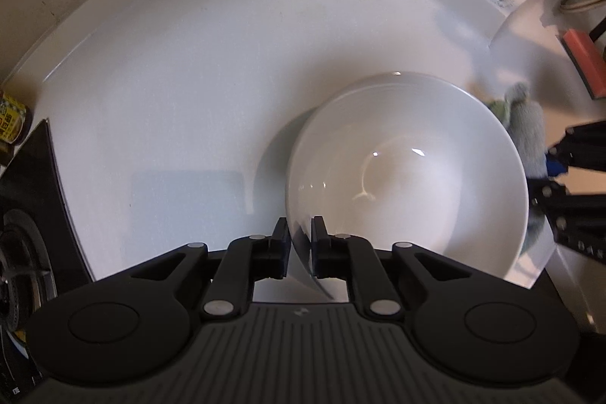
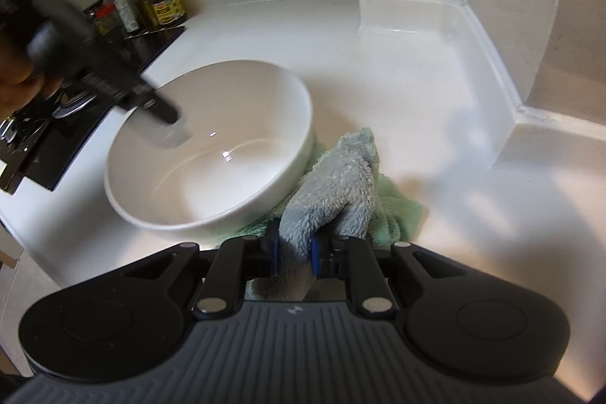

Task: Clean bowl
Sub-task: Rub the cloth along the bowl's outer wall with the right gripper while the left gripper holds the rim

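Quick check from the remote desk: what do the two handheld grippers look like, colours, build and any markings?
Both are matte black with two round pivot housings, silver pin heads and a grey ribbed body bearing a small pale logo. The left gripper has black finger pads; the right gripper has blue ones. No cables or sleeves show.

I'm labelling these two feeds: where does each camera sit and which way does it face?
Left wrist: on the left gripper, looking steeply down at the white bowl, its own fingers astride the rim.
Right wrist: on the right gripper, looking down at the green cloth it pinches; a hand shows.
Shared: bowl, cloth, white countertop.
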Motion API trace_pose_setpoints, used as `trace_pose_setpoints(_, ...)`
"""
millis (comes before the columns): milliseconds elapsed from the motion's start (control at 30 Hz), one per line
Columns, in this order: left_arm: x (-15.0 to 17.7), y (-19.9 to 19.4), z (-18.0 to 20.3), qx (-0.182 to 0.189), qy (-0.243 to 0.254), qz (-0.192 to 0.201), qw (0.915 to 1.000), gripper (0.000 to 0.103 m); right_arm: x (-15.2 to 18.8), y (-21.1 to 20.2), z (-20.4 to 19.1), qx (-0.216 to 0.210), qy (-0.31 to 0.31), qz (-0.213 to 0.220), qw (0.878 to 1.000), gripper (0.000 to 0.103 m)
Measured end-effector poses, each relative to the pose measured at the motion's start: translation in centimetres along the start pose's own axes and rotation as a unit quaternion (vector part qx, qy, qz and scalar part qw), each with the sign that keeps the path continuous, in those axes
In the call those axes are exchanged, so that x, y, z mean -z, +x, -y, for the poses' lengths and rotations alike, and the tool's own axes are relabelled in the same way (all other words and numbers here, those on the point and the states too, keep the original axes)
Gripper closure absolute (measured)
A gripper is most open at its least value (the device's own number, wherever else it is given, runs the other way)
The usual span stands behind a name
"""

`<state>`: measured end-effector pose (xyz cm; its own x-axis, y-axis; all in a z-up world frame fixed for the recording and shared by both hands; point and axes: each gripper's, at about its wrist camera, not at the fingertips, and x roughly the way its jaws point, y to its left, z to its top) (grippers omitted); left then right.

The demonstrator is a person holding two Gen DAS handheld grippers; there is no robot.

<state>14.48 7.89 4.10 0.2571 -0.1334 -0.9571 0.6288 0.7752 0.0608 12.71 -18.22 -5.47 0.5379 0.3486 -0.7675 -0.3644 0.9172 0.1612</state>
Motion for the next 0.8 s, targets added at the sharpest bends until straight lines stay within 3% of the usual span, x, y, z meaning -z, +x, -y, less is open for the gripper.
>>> trace_pose_setpoints(333,-2.7,-0.4,-1.2,0.011,0.047,0.021,0.9986,0.089,0.1,0.1,-0.1,-0.001,-0.011,0.000,1.000,0.090)
trace_pose_setpoints(467,-2.8,0.4,-1.4,0.022,0.022,0.017,0.9994,0.096,0.1,0.0,-0.2,-0.001,-0.008,0.001,1.000,0.090)
trace_pose_setpoints(800,-1.2,0.1,-0.6,-0.001,-0.005,0.032,0.9995,0.095,0.8,-1.2,-4.5,0.008,-0.051,-0.017,0.998,0.090)
